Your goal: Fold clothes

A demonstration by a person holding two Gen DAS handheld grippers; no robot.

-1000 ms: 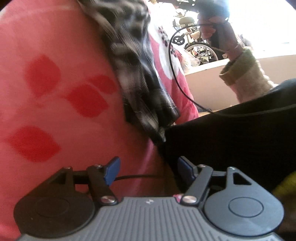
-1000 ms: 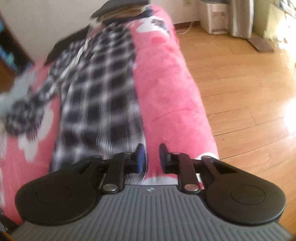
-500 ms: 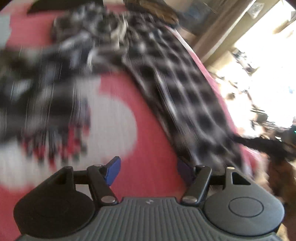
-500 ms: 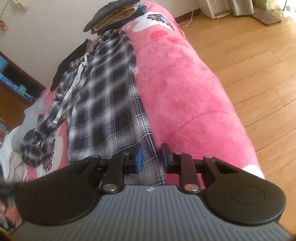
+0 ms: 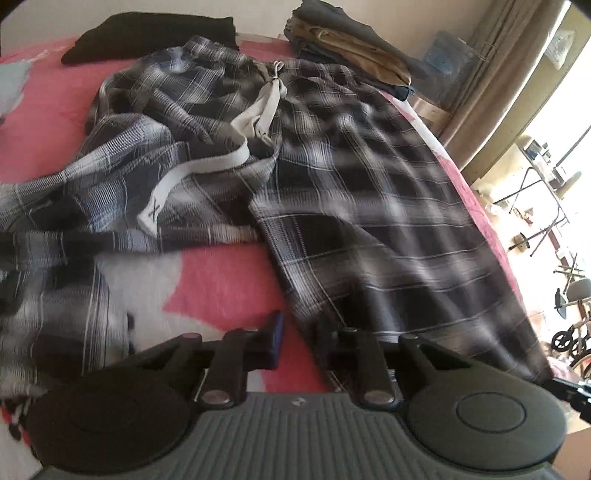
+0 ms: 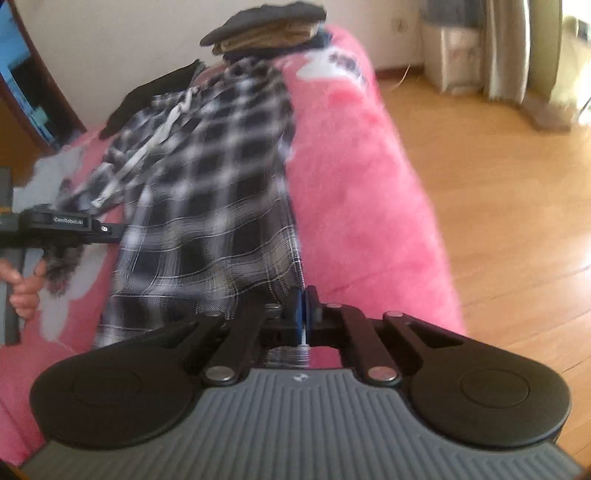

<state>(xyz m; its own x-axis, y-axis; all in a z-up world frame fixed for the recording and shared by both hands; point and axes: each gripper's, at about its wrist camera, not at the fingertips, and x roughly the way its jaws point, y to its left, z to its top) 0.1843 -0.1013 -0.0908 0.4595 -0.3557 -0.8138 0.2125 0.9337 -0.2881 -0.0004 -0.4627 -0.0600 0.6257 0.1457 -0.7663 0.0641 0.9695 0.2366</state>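
Black-and-white plaid trousers (image 5: 369, 206) lie on a pink blanket (image 5: 218, 284), one leg stretched flat toward me, the other bunched at the left with a pale drawstring (image 5: 258, 110). My left gripper (image 5: 301, 339) sits low at that flat leg's left edge, and its jaws are closing. A gap still shows between them, with the leg's edge beside the right finger (image 5: 327, 334). In the right wrist view my right gripper (image 6: 303, 314) is shut on the right edge of the same trousers (image 6: 207, 206), near the hem. A hand (image 6: 22, 291) holds the left gripper's handle at the far left.
A stack of folded clothes (image 5: 351, 48) sits at the blanket's far end, also visible in the right wrist view (image 6: 266, 29). A black garment (image 5: 147, 37) lies beside it. Wooden floor (image 6: 498, 184) runs along the right of the bed. Curtains (image 5: 509, 74) hang beyond.
The left view swung from pink blanket and dark clothing to over the plaid trousers, and its jaws narrowed. The right gripper shifted slightly and closed on the trouser edge.
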